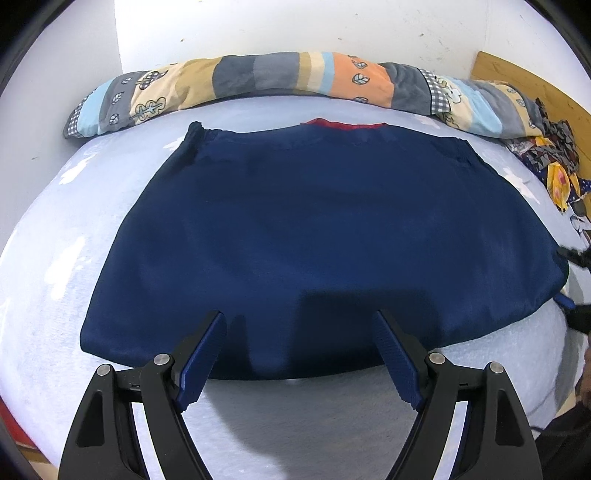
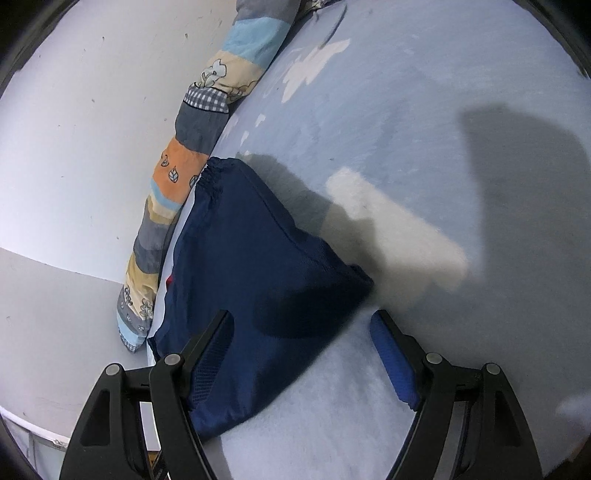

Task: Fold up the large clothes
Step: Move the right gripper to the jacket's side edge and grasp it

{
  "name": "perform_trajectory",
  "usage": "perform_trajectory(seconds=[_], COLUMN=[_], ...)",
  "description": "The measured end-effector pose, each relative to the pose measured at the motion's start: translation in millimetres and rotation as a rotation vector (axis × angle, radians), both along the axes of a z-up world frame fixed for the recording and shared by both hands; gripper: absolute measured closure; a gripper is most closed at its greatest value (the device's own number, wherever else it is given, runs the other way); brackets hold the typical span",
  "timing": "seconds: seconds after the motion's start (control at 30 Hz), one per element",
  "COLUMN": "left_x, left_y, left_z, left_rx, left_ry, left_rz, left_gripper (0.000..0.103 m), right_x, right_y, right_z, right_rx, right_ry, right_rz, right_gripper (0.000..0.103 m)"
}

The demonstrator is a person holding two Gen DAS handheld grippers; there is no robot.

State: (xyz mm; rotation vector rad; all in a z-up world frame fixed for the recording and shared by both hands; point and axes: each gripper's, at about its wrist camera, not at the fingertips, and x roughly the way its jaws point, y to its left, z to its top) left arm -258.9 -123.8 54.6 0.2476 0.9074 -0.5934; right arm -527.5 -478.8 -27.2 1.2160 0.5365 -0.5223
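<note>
A navy blue garment [image 1: 325,240] lies spread flat on the pale blue bed sheet [image 1: 55,295], with a red strip [image 1: 343,124] showing at its far edge. My left gripper [image 1: 300,314] hovers open over the garment's near hem, with nothing between its pads. At the garment's right corner the right gripper's fingers [image 1: 574,255] show in the left wrist view. In the right wrist view that corner of the garment [image 2: 266,280] lies under my open right gripper [image 2: 303,314], the left finger [image 2: 210,343] over the cloth and the right finger [image 2: 393,354] over bare sheet [image 2: 406,129].
A long patchwork bolster [image 1: 258,77] runs along the white wall [image 1: 258,26] behind the garment, also seen as the bolster [image 2: 177,173] in the right wrist view. A heap of patterned cloth [image 1: 546,155] and a wooden headboard [image 1: 517,74] stand at the far right.
</note>
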Motion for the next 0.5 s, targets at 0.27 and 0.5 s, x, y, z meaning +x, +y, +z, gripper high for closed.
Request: perform_trajectory(seconds=[0.27, 0.5], left_x=[-0.9, -0.1], left_y=[-5.5, -11.4], left_z=[-0.7, -3.8], left_rx=[0.000, 0.003], left_ry=[-0.001, 0.009], left_rz=[-0.016, -0.003], left_gripper=[0.022, 0.022], right_x=[28.6, 56.2], right_y=[-33.1, -33.9], right_z=[-12.1, -6.9], right_rx=[0.033, 0.078], right_ry=[-0.152, -0.289], right_rz=[0.074, 0.265], right_gripper=[0.024, 0.024])
